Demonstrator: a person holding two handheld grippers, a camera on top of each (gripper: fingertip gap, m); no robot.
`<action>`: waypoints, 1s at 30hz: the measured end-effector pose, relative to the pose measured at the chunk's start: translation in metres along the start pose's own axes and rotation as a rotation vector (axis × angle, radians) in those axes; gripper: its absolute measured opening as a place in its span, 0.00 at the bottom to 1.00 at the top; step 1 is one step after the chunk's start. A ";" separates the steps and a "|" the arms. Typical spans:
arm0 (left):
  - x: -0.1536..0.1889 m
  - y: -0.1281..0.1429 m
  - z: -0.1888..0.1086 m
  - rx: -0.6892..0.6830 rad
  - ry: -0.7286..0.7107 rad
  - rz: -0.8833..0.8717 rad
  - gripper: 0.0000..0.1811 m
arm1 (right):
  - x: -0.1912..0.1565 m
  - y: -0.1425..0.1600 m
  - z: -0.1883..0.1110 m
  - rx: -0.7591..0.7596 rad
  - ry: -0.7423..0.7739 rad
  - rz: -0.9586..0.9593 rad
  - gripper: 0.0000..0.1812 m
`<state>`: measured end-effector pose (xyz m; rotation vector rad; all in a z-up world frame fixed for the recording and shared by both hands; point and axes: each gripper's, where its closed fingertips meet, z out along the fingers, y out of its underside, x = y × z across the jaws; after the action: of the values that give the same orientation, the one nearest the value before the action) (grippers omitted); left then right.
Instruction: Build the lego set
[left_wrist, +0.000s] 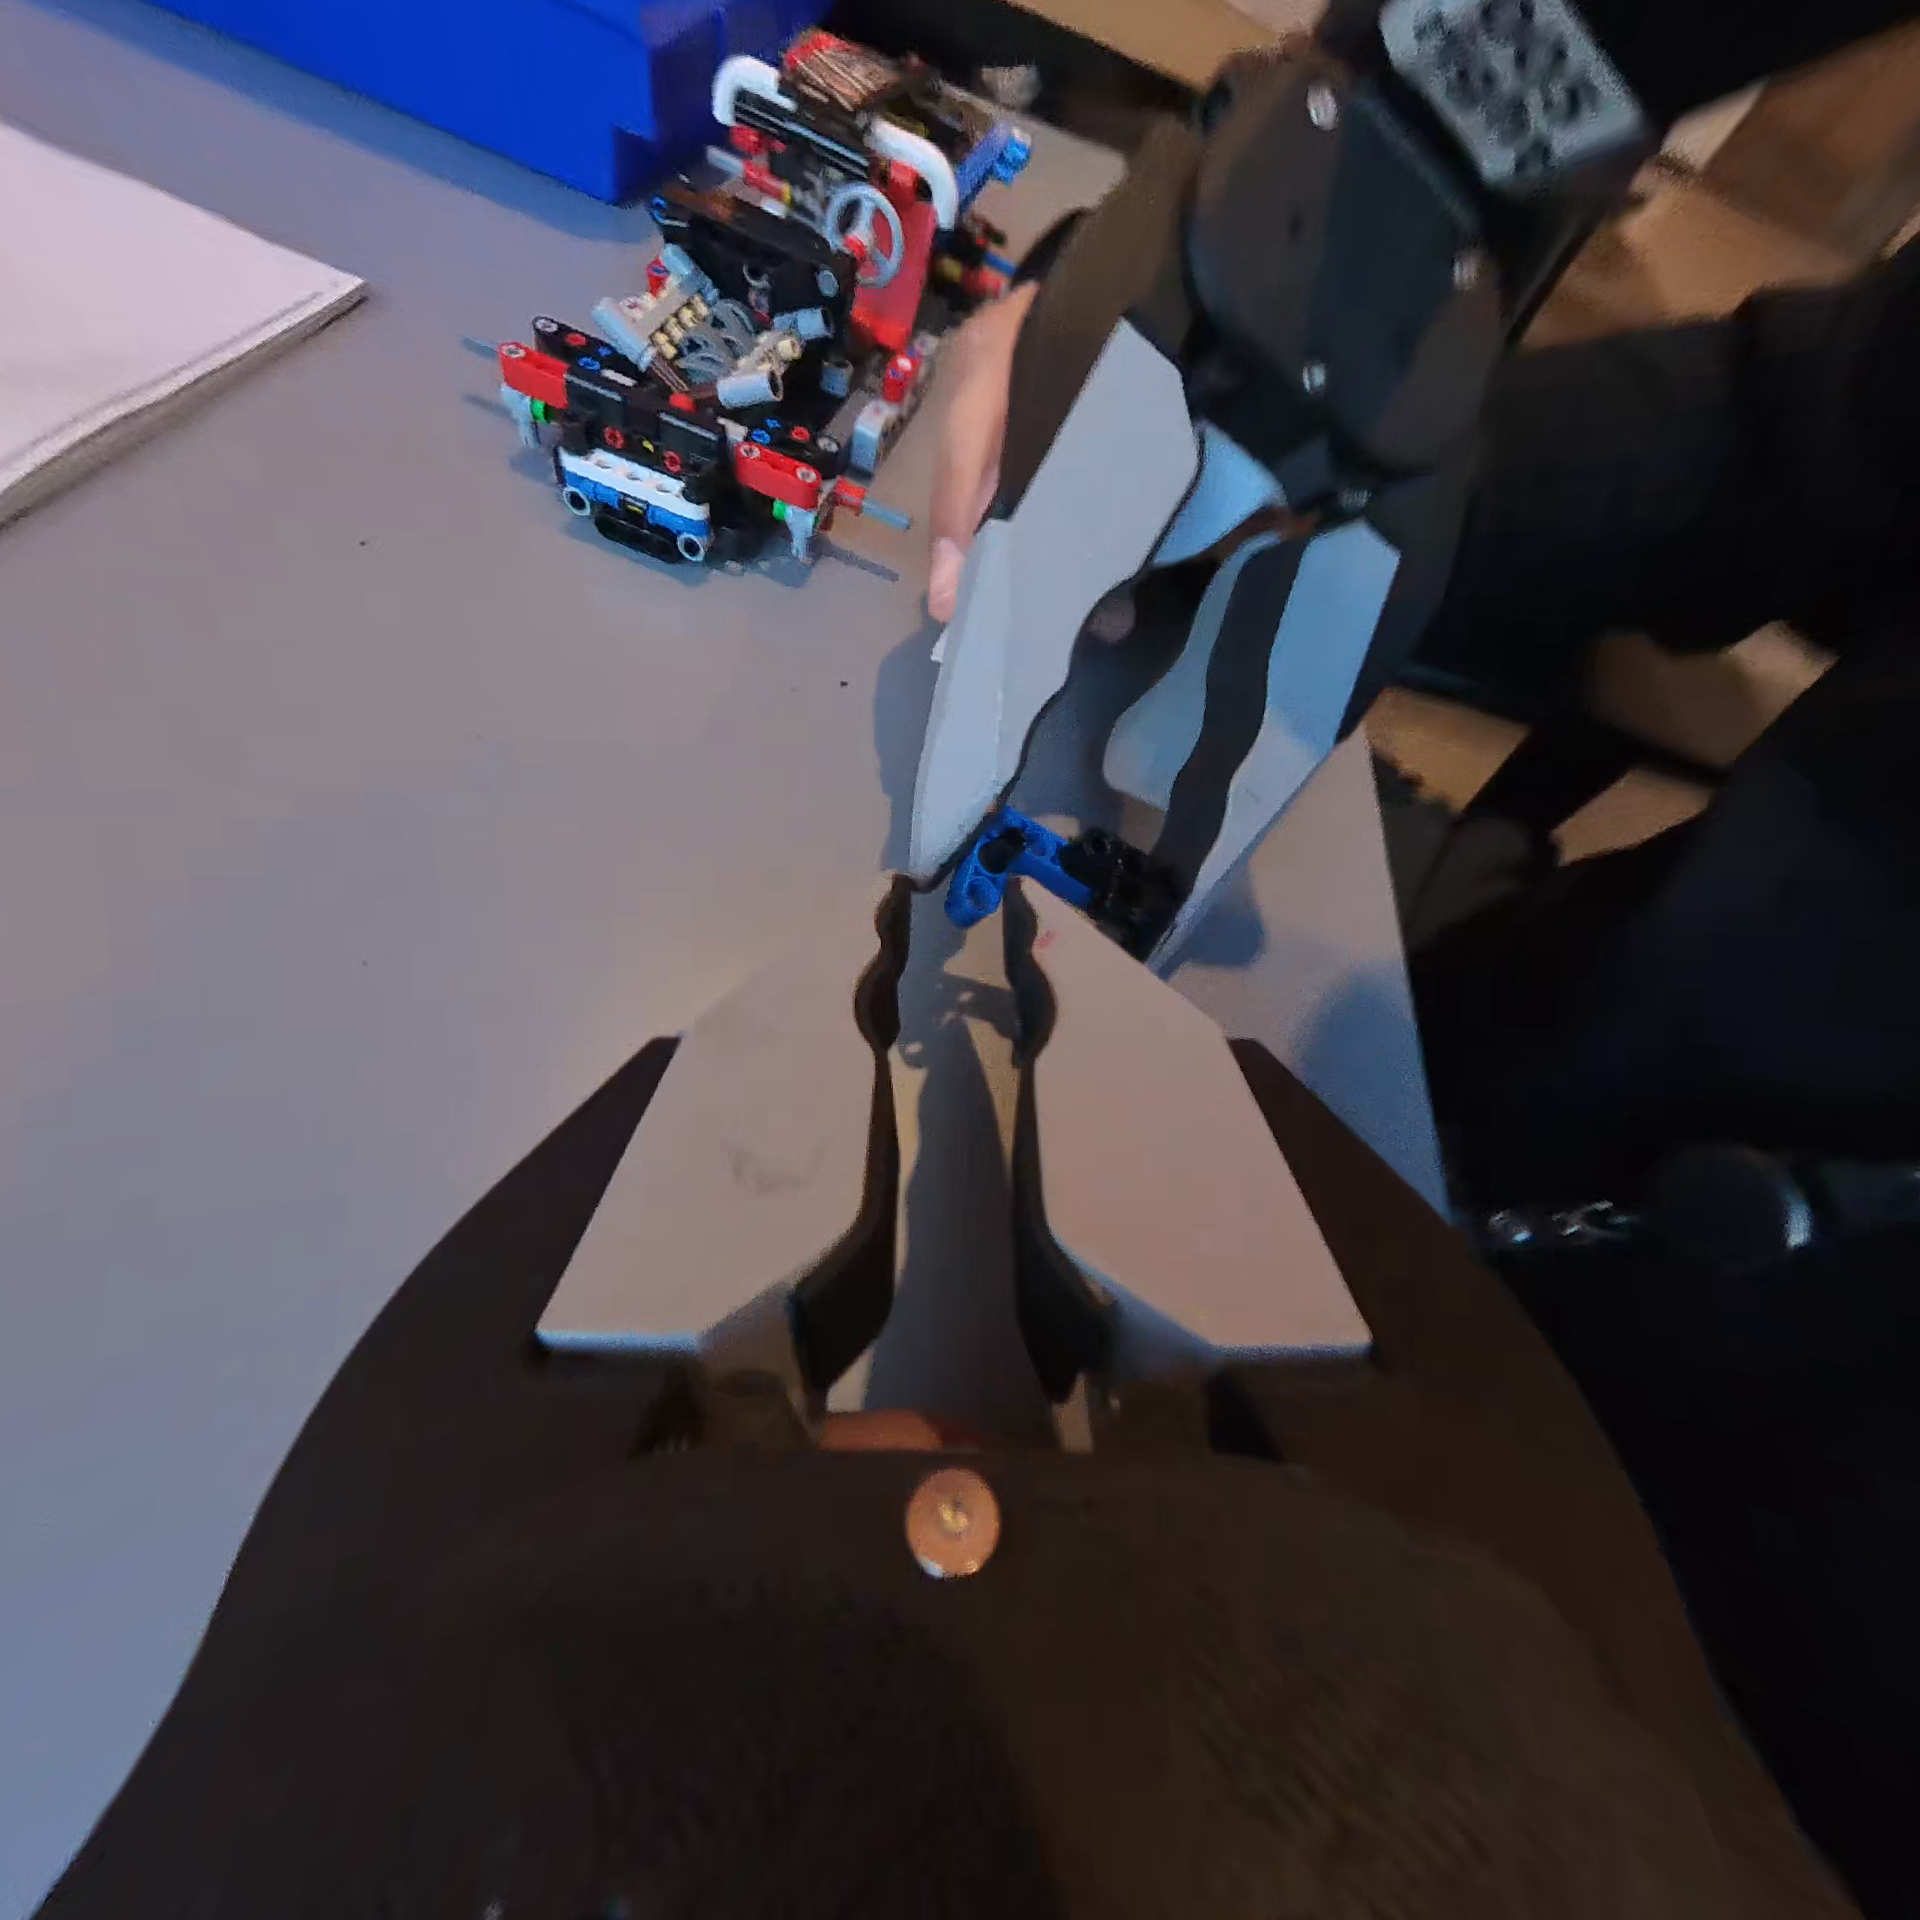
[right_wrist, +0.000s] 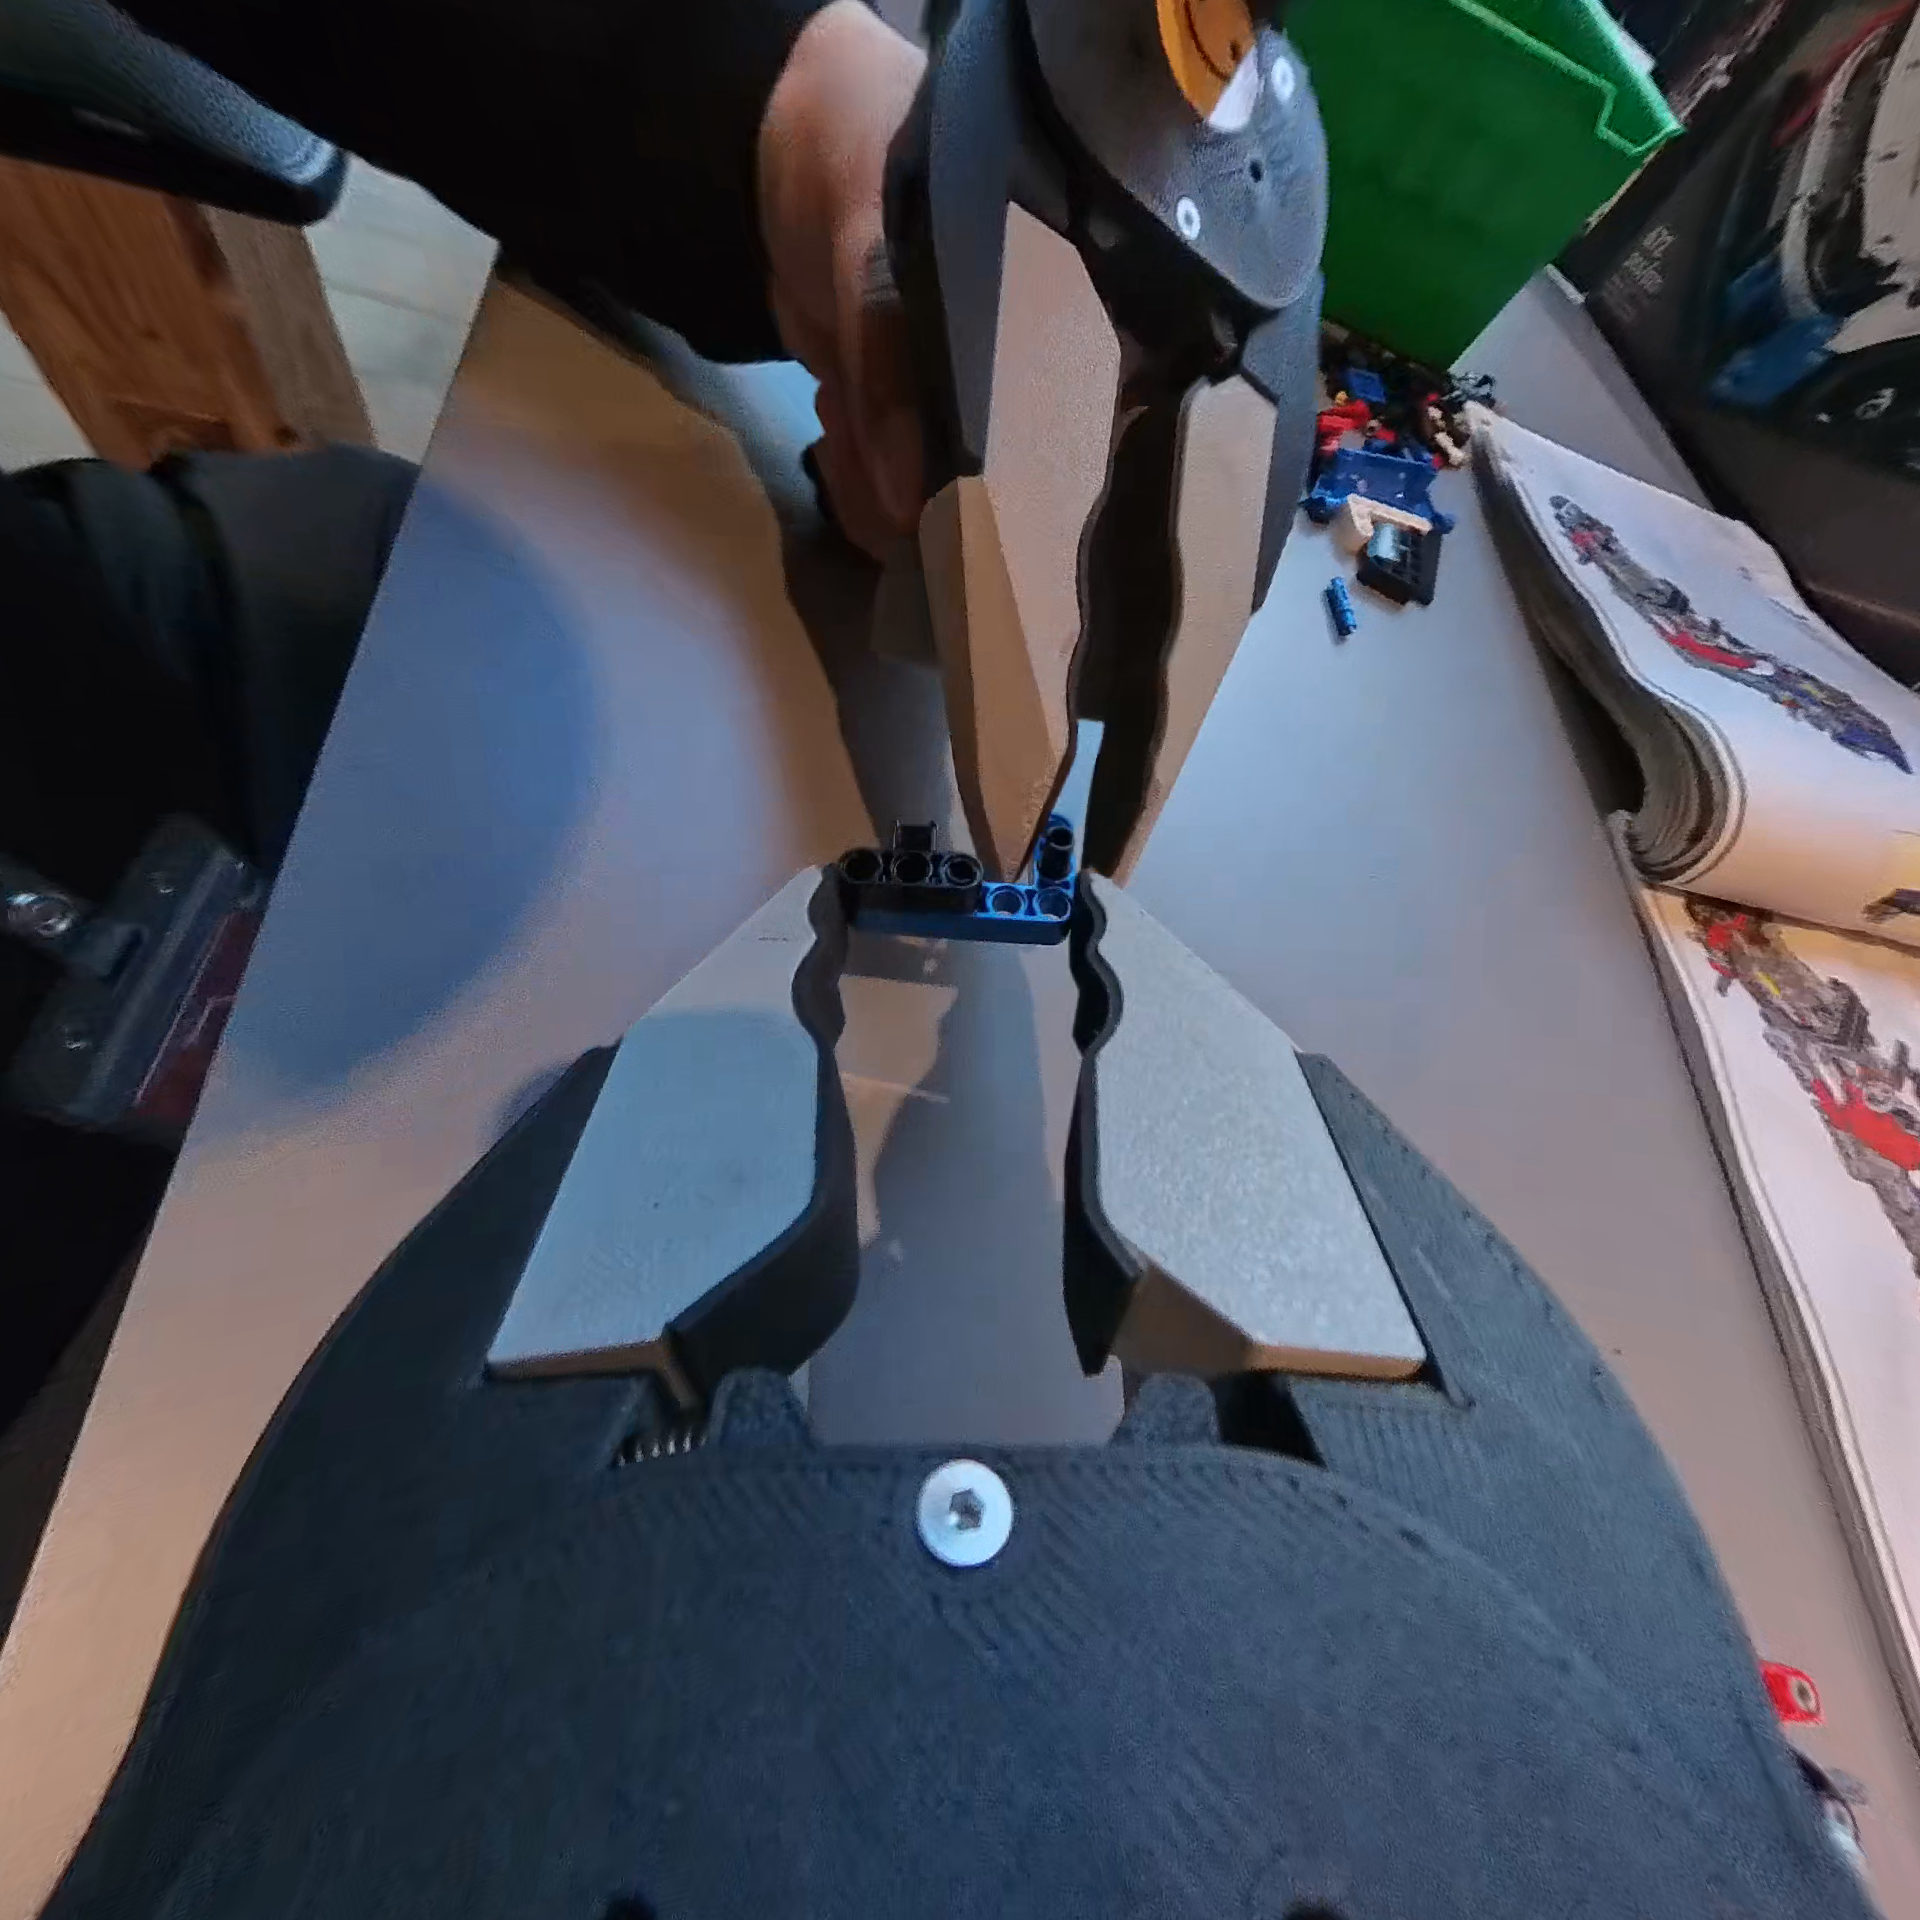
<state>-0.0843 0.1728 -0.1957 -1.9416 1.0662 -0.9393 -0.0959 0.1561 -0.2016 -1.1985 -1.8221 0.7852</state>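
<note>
My right gripper (right_wrist: 956, 899) is shut on a small sub-assembly held across its tips just above the grey table: a black beam (right_wrist: 909, 868) joined to a blue angled piece (right_wrist: 1029, 904). A short black pin (right_wrist: 1058, 836) stands up from the blue piece. My left gripper (right_wrist: 1049, 842) comes down from above with its tips closed around that pin. In the left wrist view, my left gripper (left_wrist: 956, 894) points at the blue piece (left_wrist: 987, 862), and the right gripper (left_wrist: 1049, 904) reaches in from the upper right.
A partly built red, black and blue car model (left_wrist: 748, 343) stands farther back beside a blue bin (left_wrist: 468, 83). An open instruction booklet (right_wrist: 1766, 727), loose parts (right_wrist: 1382, 488), a green bin (right_wrist: 1455, 156) and a red piece (right_wrist: 1789, 1694) are nearby. The table edge (left_wrist: 1392, 935) is close. The grippers are tip to tip, or close to it.
</note>
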 end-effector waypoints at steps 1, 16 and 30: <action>0.000 0.003 0.001 -0.023 -0.025 0.045 0.07 | -0.002 0.001 0.000 -0.004 -0.022 0.006 0.22; -0.011 0.043 -0.007 -0.176 -0.470 -0.190 0.02 | 0.001 0.022 0.019 -0.314 0.347 0.154 0.17; 0.040 0.023 -0.001 -0.029 -0.166 -0.056 0.16 | -0.022 -0.003 -0.001 -0.067 0.126 0.200 0.07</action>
<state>-0.0779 0.1274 -0.2042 -2.0435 0.9398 -0.7810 -0.0916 0.1348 -0.2043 -1.4572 -1.6546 0.7457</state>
